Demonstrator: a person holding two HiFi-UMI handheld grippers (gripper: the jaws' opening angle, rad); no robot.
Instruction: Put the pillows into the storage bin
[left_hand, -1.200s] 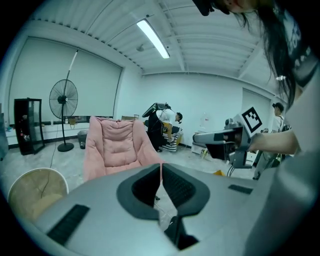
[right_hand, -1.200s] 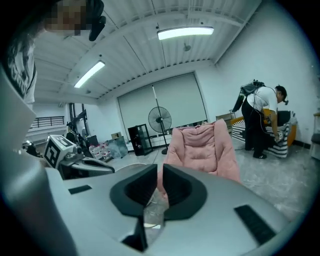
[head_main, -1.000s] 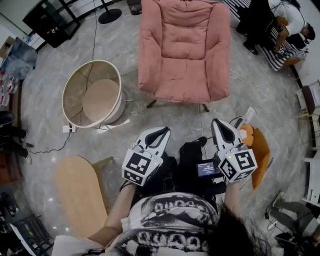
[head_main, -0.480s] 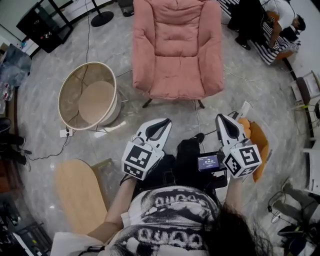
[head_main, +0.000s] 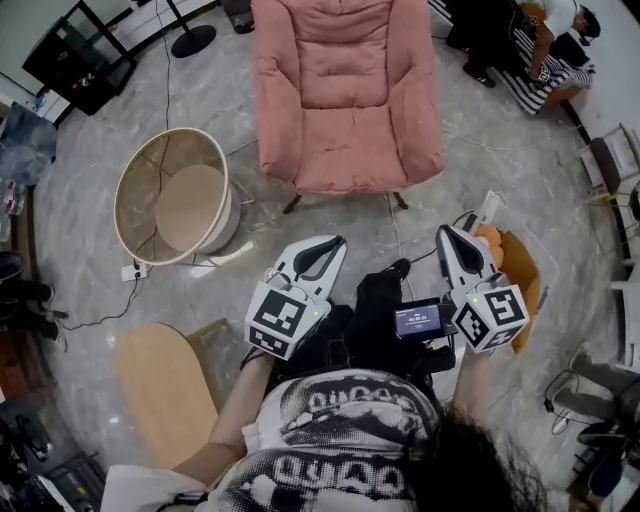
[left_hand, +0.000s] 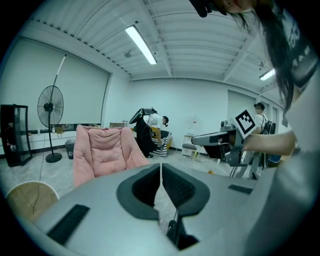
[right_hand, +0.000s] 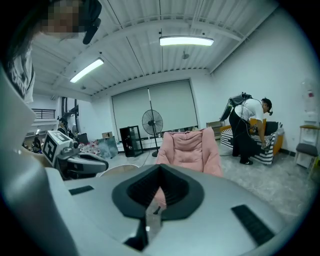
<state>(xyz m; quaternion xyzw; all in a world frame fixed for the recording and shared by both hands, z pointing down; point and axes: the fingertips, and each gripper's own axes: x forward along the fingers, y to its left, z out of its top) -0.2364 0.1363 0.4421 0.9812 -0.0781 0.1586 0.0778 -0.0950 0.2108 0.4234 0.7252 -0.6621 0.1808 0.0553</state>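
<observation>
left gripper (head_main: 336, 245) and right gripper (head_main: 447, 232) are both held out in front of the person's body, over the grey floor (head_main: 80, 260), pointing toward the pink armchair (head_main: 345, 100). left jaws pressed together, pads meeting along one seam, nothing between them. right jaws also pressed together, empty.

storage bin (head_main: 138, 190): round, beige, mouth up, on the floor just left of the armchair's front left corner, well apart from both grippers. its bottom shows through the mouth.

orange soft-looking thing (head_main: 518, 275) lies on the floor just right of the right gripper, partly hidden by it. cannot tell if it is a pillow.

writing/labels:
- left marker cube (head_main: 283, 320) and right marker cube (head_main: 492, 318) carry black-and-white square patterns, no letters.
- small screen (head_main: 420, 321) at the person's waist, between the grippers, shows bright digits too small to read.
- shirt (head_main: 340, 440) has a black-and-white print, not legible.

rest: oval wooden top (head_main: 165, 395) near the floor's lower left in the head view, black shelf (head_main: 75, 55) at upper left, standing fan (right_hand: 152, 121) behind the armchair, another person (right_hand: 245, 127) bent over by a striped seat at far right.
</observation>
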